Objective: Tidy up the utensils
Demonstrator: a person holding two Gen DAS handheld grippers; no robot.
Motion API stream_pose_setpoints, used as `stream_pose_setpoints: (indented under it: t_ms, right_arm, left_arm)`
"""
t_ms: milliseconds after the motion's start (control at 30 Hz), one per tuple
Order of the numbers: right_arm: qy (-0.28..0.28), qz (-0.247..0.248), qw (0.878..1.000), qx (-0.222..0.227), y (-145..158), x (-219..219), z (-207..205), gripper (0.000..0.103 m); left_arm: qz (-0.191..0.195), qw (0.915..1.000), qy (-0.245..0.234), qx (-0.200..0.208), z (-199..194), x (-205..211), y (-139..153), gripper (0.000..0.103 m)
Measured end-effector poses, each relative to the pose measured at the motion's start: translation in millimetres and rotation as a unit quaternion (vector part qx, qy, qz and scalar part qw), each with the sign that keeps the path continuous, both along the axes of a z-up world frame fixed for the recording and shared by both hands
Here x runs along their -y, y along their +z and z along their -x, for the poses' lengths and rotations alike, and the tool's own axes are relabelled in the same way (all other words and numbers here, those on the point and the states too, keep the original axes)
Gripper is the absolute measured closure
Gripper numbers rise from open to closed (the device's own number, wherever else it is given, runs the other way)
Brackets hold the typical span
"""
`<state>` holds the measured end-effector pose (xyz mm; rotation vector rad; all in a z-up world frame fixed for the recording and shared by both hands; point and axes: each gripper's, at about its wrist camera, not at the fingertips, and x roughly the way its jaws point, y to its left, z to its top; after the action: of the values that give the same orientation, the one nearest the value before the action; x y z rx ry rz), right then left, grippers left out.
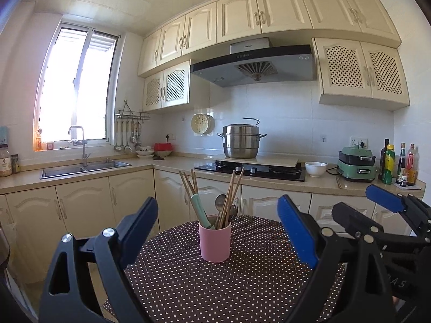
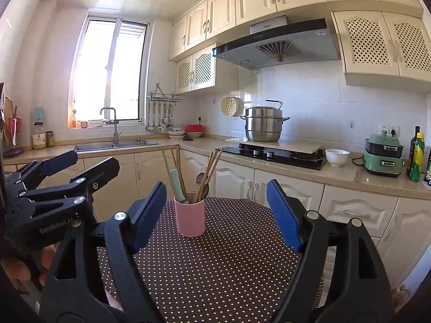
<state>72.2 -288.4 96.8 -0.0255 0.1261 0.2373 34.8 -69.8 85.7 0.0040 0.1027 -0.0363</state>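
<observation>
Item, left: left gripper (image 1: 218, 228), black frame with blue pads, jaws spread wide, nothing between the pads, nothing touched; it hangs above the near edge of the polka-dot tablecloth (image 1: 188, 282), apart from the cup

Item, centre: pink cup (image 1: 215, 241), upright on the tablecloth toward its far side; seen in the gap between the fingers in both wrist views, clear of all pads. Contents standing in the cup: wooden chopsticks (image 1: 232, 196) leaning outward in two bunches, a mint-green handled utensil (image 1: 200, 211), a metal spoon (image 1: 220, 201), and a dark fork head, partly hidden

Item, right: right gripper (image 2: 216, 210), same build, jaws parted wide, empty, touching nothing; held beside the left gripper, well short of the cup

Background, left to right: sink (image 1: 80, 168), steel steamer pot (image 1: 240, 141) on the hob, white bowl (image 1: 315, 168), green appliance (image 1: 357, 165), bottles (image 1: 398, 164)
</observation>
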Motion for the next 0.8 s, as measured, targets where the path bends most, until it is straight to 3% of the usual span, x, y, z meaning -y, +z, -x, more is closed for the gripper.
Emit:
stream_pose_setpoints:
  t_ms: [800]
  right_arm:
    - [0.004,-0.001,1.0,-0.003,-1.3,-3.3,1.4,0.025]
  left_arm:
    - [-0.004,0.9999,0.003,0.009,3.6,-0.3,1.1,0.014]
